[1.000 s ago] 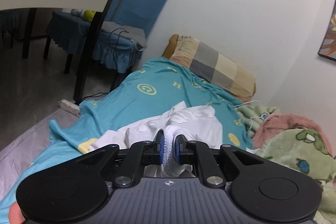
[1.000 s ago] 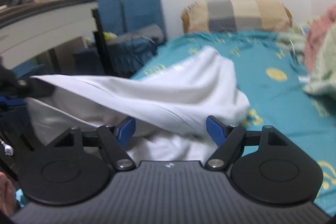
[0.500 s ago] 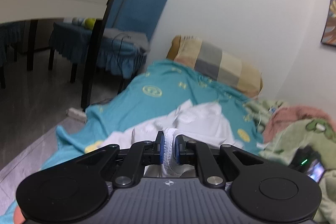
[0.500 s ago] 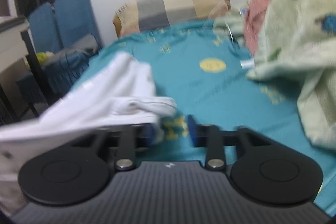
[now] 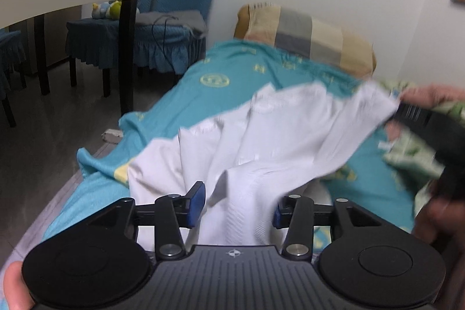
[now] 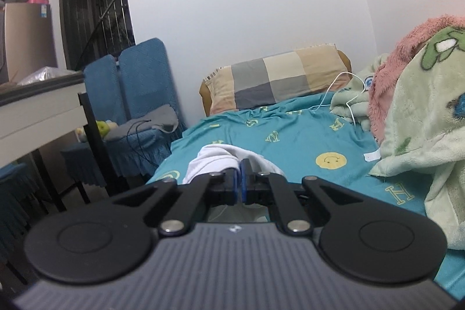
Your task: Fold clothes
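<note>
- Task judged early: the white garment [image 5: 261, 135] is seen crumpled and creased over the teal bedsheet [image 5: 232, 71], no neat fold visible yet.
- One edge of the garment is lifted and stretched toward the right side of the left wrist view, where it is pulled by the right gripper [image 6: 240, 179]; the gripper body there is blurred.
- Left gripper [image 5: 235, 205]: jaws are opening, blue pads apart; garment cloth lies between them and drapes over the gap, but is not pressed by the pads. The right-hand pad is partly hidden by cloth.
- Right gripper: jaws together, clamped on a bunch of white cloth that bulges just beyond and to the left of the fingertips in the right wrist view.
- The garment sits near the foot end of the bed, well apart from the checked pillow [image 6: 276, 83] and beside the green-and-pink blanket [image 6: 421, 121].
- Left to do, as judged: spread the garment flat, fold the sides in, fold it over, smooth it.
- Risk judged: with only one grip holding, the cloth may sag and bunch again.
</note>
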{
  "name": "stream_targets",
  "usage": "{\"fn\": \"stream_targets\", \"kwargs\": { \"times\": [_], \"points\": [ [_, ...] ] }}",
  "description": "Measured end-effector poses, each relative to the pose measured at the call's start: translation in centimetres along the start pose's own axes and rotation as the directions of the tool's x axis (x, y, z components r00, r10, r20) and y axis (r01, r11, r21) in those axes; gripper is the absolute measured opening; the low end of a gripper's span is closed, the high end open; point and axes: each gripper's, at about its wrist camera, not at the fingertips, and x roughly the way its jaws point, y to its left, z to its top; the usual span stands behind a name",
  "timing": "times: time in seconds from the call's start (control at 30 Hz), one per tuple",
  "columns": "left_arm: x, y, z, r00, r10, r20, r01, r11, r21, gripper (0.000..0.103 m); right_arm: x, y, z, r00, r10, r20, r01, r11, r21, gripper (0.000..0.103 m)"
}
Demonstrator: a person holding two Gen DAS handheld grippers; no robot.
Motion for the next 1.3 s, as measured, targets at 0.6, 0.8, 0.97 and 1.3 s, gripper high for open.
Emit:
{"fn": "stream_targets", "kwargs": {
  "times": [0.6,0.8,0.97,1.3],
  "points": [
    [-8.9,2.1,6.9,0.945,0.012,0.326,0.064,0.973,-0.221,0.011,-4.4,-0.2,6.4,0.989,-0.099,0.113,0.101,0.995,-0.007,0.004],
    [-19.4,0.9,16.5,0.858,-0.059,0.511,0.171,0.970,-0.174,0.011,-11.9,2.0,17.7,0.961,-0.050,0.272,0.054,0.999,-0.007,0.004],
    [-30.2,-0.5,22.7,0.761,-0.109,0.640,0.197,0.978,-0.067,0.011,-20.2,3.8,26.6,0.931,-0.002,0.365,0.001,1.000,0.002,0.004],
    [-48.4,-0.5,27.1,0.649,-0.175,0.740,0.224,0.974,0.034,0.011,-38.2,7.5,35.8,0.862,0.091,0.499,-0.082,0.996,-0.039,0.004]
  ]
}}
